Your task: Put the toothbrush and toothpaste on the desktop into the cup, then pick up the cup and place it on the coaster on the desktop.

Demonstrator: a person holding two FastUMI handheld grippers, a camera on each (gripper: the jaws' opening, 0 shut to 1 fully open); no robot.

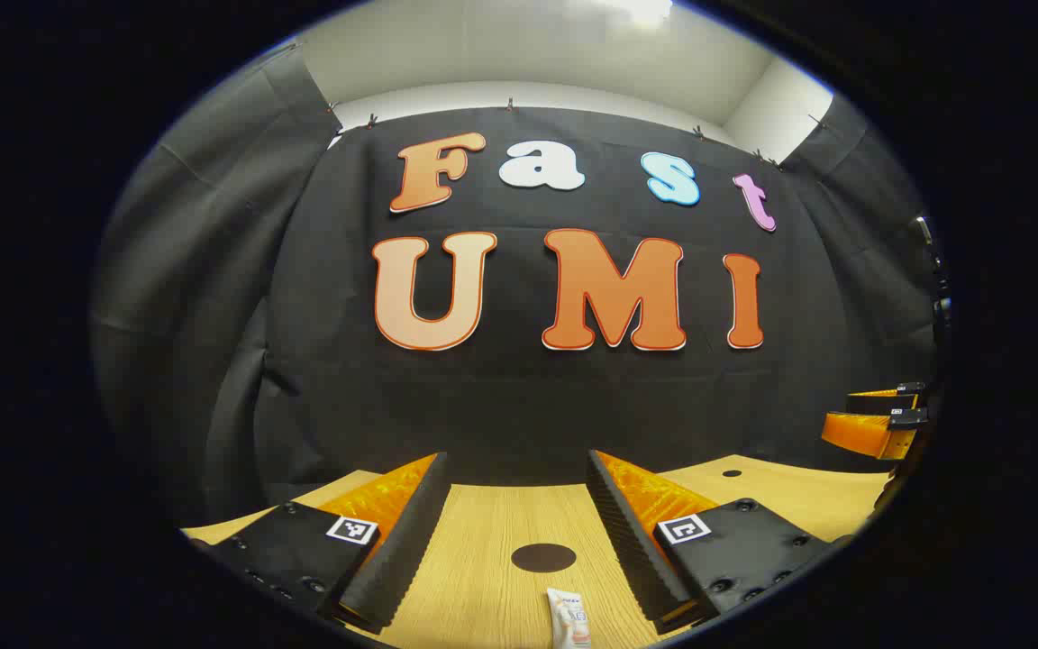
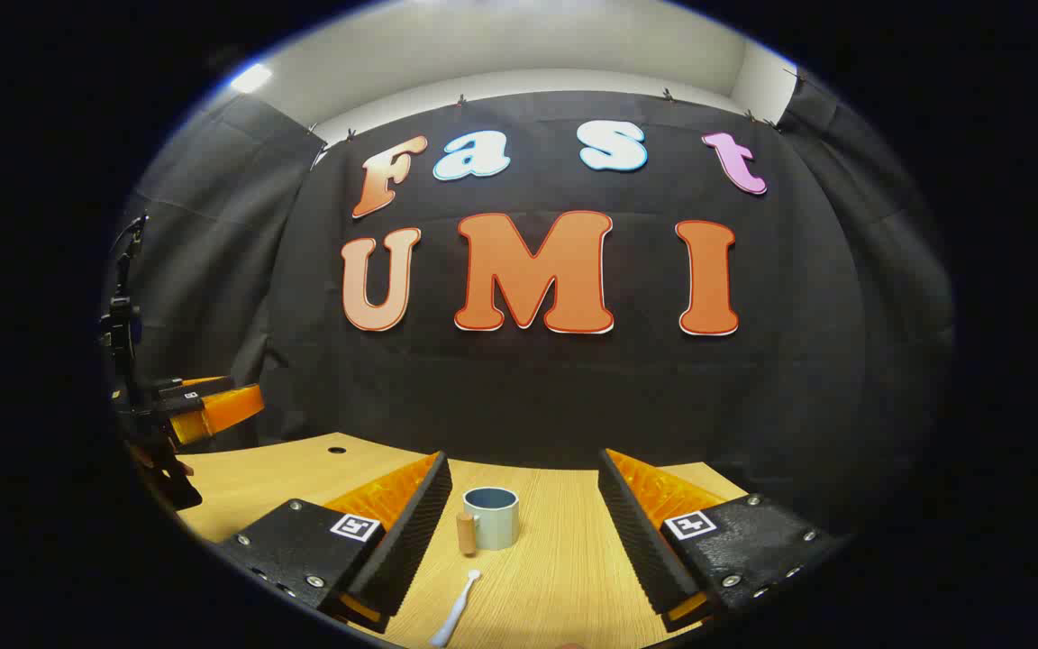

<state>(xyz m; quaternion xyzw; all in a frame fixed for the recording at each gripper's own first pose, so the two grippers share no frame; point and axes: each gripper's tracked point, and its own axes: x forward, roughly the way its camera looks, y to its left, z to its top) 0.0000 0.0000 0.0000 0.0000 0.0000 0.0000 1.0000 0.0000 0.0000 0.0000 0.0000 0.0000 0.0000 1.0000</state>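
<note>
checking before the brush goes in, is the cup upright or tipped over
Upright. In the right gripper view the cup stands on the desk, open mouth up, handle at its side.

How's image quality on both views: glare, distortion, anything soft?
Left gripper view: strong fisheye bowing, ceiling light blown out at the top, toothpaste cut off at the bottom edge, coaster sharp. Right gripper view: same bowing, a bright ceiling light at upper left, cup and toothbrush in focus on the evenly lit desktop, shadows faint.
</note>
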